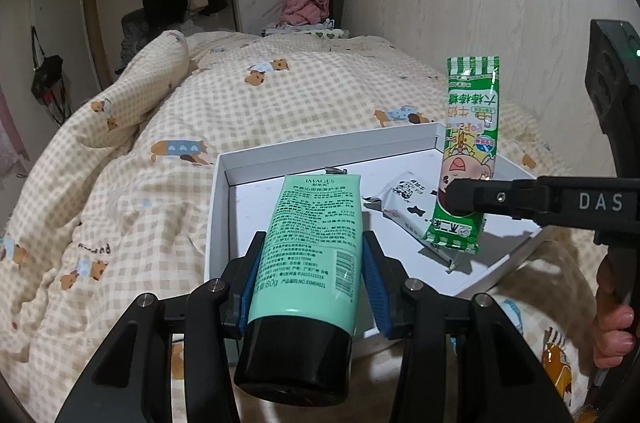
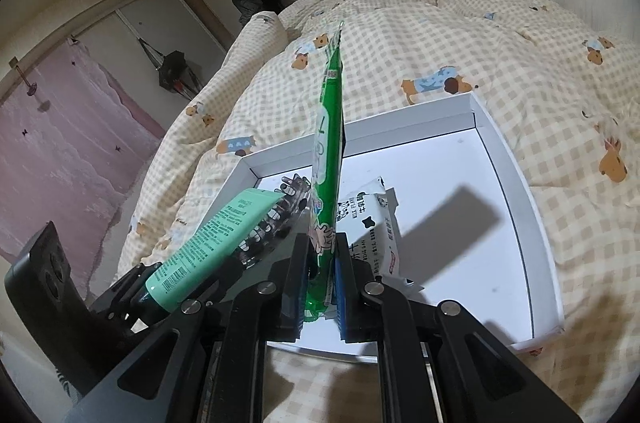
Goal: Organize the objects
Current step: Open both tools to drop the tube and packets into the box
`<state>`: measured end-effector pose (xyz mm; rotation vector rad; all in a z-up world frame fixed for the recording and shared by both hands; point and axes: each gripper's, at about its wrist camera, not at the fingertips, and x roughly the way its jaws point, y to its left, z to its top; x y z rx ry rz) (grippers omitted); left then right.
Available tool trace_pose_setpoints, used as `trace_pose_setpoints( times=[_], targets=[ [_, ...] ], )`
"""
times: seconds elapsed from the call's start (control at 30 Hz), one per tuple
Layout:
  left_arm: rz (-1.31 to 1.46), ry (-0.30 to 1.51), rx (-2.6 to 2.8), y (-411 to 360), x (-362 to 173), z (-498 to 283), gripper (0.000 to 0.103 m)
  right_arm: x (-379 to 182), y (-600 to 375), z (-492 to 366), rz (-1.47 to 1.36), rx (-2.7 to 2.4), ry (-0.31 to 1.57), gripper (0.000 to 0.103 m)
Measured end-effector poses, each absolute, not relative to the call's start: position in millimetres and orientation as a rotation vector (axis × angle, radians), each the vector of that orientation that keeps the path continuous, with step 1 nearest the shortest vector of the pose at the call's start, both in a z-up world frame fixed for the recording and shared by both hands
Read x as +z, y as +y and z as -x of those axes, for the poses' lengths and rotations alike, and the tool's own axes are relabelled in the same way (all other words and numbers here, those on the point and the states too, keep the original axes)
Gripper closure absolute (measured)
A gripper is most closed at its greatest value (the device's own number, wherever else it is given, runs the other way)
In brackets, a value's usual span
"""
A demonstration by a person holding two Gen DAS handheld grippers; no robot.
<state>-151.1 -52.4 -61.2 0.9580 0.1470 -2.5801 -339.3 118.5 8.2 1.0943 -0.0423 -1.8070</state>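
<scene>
Left wrist view is showing, at far left, the checked quilt [image 1: 168, 143] spreading wide and bare all the way to the white tray [image 1: 218, 207], which is lying on the bed with its low near-left wall running just beside the left gripper [image 1: 310, 279]. That gripper's blue pads are pressing on both sides of a mint-green tube [image 1: 312, 247], black cap toward the camera, its crimped end reaching over the tray's left part. Right of the tube, a white cow-print packet [image 1: 404, 207] is lying flat on the tray floor. Further right, the right gripper [image 1: 460, 201] is coming in sideways, its jaws closed tight on a green snack stick packet [image 1: 468, 151] that is standing upright above the tray's right part; whether its lower end touches the floor cannot be told. At the far right edge, a hand [image 1: 614, 327] is gripping the handle.

Right wrist view is showing the tube [image 2: 208, 243] at left over the tray's left wall [image 2: 234, 183], the green packet [image 2: 328, 151] edge-on between the closed pads, the cow-print packet [image 2: 376, 223] just right of it, then a broad bare stretch of tray floor running to the right wall, with open quilt [image 2: 540, 63] beyond.
</scene>
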Motion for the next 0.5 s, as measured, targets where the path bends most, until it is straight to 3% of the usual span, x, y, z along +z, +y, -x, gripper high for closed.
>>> trace_pose_setpoints(
  times=[0.1,0.17,0.33,0.4,0.5],
  targets=[
    [-0.952,0.133,-2.608,-48.9,-57.6,149.8,0.051,9.4,120.9,340.7,-1.077,-1.871,-0.016,0.078],
    [-0.922,0.148,-2.634,-49.2,-53.1,145.8,0.038,12.4,120.7,339.8,-1.056,-1.889,-0.009,0.047],
    [-0.822,0.241,-2.691,-58.5,-39.9,130.4,0.024,16.4,119.6,334.8,-1.027,-1.904,0.018,0.045],
    [-0.791,0.268,-2.702,-61.8,-36.2,126.1,0.023,17.4,120.6,335.0,-1.020,-1.900,0.012,0.044],
    [-0.764,0.291,-2.718,-64.2,-33.0,123.0,0.020,20.6,121.1,333.0,-0.995,-1.911,0.011,0.035]
  ],
)
